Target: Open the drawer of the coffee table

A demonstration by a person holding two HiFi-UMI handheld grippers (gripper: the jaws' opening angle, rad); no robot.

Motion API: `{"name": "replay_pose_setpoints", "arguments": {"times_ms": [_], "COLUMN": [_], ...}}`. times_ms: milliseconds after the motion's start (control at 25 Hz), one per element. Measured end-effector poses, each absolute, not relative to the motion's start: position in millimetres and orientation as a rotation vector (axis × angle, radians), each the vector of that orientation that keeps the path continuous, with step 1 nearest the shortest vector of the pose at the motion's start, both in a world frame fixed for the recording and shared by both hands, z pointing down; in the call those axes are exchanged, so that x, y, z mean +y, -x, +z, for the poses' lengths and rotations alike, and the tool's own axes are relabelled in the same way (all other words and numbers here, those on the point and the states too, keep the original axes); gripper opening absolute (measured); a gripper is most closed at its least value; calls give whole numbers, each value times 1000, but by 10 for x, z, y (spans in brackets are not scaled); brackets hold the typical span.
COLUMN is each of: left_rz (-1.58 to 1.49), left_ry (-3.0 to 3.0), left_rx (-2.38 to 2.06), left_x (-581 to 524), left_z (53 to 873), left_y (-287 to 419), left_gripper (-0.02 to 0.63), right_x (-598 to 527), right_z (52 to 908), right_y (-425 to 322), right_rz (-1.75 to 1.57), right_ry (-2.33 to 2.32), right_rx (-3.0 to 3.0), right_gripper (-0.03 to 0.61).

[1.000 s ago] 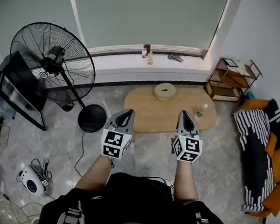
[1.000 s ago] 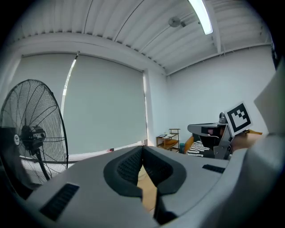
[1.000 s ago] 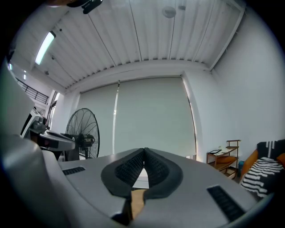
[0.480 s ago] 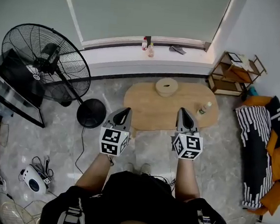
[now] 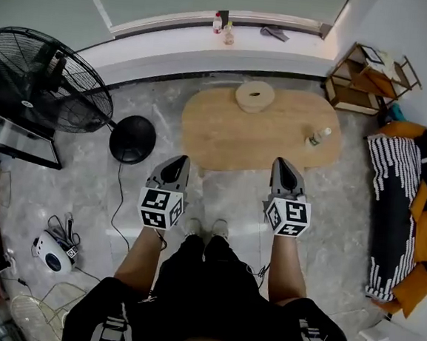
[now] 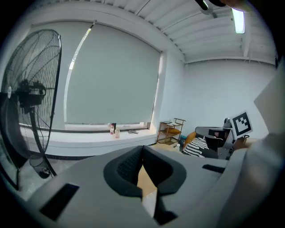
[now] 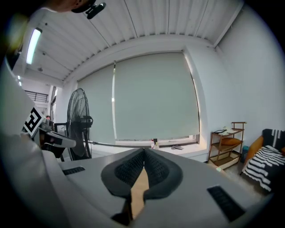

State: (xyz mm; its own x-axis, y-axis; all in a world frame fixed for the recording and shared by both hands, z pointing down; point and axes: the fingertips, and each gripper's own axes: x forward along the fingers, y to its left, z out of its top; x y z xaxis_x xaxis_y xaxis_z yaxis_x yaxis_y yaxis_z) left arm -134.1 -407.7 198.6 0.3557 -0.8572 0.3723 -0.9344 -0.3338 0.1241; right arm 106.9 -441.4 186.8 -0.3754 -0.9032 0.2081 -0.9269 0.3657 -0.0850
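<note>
**Head view.** My left gripper [image 5: 177,163] and my right gripper [image 5: 283,167] hang side by side at the near edge of the oval light-wood coffee table [image 5: 231,134]. Each has its jaws pressed together with nothing between them. From above I cannot make out the table's drawer.

**On the tabletop.**
- A pale round flat roll [image 5: 254,96] lies at the far edge.
- A small clear bottle [image 5: 319,136] stands near the right edge.

**Surroundings.**
- A black pedestal fan [image 5: 40,76] stands to the left, with its round base [image 5: 132,142] just beside the table's left end.
- A wooden shelf rack [image 5: 370,79] and a black-and-white striped cushion [image 5: 396,204] lie to the right.
- A white windowsill [image 5: 173,40] runs beyond the table.
</note>
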Motion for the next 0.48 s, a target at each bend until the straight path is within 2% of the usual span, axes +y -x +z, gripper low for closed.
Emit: {"name": "replay_pose_setpoints", "arguments": {"times_ms": [480], "left_rz": [409], "left_ry": [-2298], "left_rx": [-1597], "left_x": [-4373], "left_z": [3455], "left_y": [955], "left_gripper": [21], "right_x": [-4555], "right_z": [3586], "right_y": [-1424], "right_rz": [406], "right_ry": [-1624], "right_rx": [-2436], "right_gripper": [15]}}
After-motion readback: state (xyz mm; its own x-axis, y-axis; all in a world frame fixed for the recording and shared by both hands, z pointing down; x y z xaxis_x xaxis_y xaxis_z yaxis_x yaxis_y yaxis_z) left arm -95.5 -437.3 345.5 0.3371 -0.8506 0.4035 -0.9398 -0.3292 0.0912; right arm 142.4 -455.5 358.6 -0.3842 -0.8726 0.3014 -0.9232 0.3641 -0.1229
